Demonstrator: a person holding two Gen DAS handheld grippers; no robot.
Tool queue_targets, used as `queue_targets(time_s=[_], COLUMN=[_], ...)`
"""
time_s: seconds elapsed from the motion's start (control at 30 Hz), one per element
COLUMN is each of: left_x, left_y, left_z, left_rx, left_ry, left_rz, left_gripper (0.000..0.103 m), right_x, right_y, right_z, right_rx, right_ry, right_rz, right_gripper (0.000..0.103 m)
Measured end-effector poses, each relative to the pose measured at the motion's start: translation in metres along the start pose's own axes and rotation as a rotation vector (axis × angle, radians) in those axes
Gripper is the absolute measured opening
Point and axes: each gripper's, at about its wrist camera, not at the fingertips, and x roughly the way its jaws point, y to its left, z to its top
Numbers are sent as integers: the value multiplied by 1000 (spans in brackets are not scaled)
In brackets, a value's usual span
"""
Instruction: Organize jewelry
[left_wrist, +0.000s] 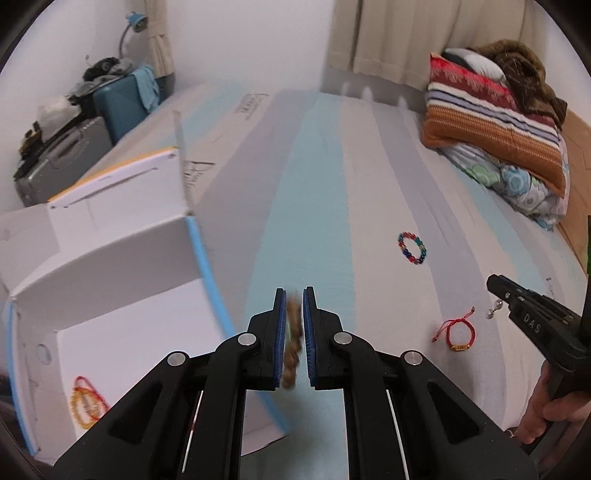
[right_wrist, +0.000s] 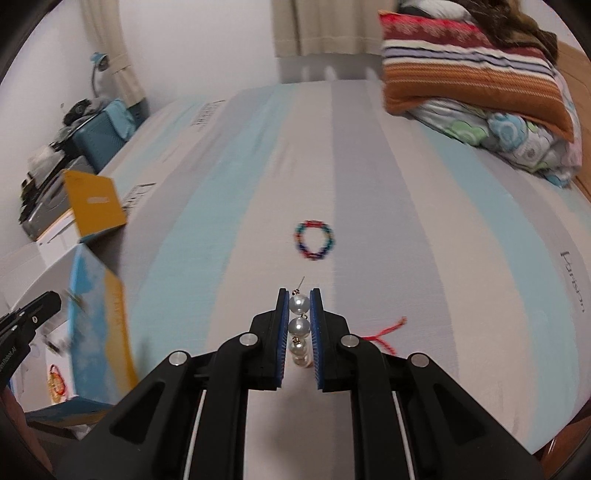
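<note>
Bracelets: two on bed.

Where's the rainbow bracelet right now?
The rainbow bracelet lies flat on the striped bed, straight ahead of the right gripper, beyond the red string bracelet.

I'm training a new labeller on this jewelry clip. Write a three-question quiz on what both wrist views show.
1. True or false: the right gripper holds a pearl earring.
2. What lies farthest up the bed? A) red cord bracelet B) multicolour bracelet C) a watch
3. Fill in: the left gripper is shut on a brown ____ piece, beside the white box that already holds bracelets.

Key: 1 true; 2 B; 3 braided.
</note>
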Motion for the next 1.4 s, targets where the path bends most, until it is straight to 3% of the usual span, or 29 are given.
queue_targets(time_s=[0.37, 0.7, 1.1, 1.4], left_x=[-44, -57, -38, -29], left_y=[84, 170, 218, 249], left_z=[-8, -31, -62, -85], left_rx=[-78, -169, -240, -284], left_ry=[-17, 9, 56, 95], left_rz=[65, 139, 185, 222], left_gripper=[8, 8, 9, 9], right_x=[-28, -26, -21, -5], right_y=[97, 195, 248, 304], right_z=[0, -19, -44, -87], right_rx=[-104, -227, -336, -480], right_ry=[-29, -13, 10, 78], right_rz=[64, 149, 225, 262], right_gripper=[11, 11, 11, 11])
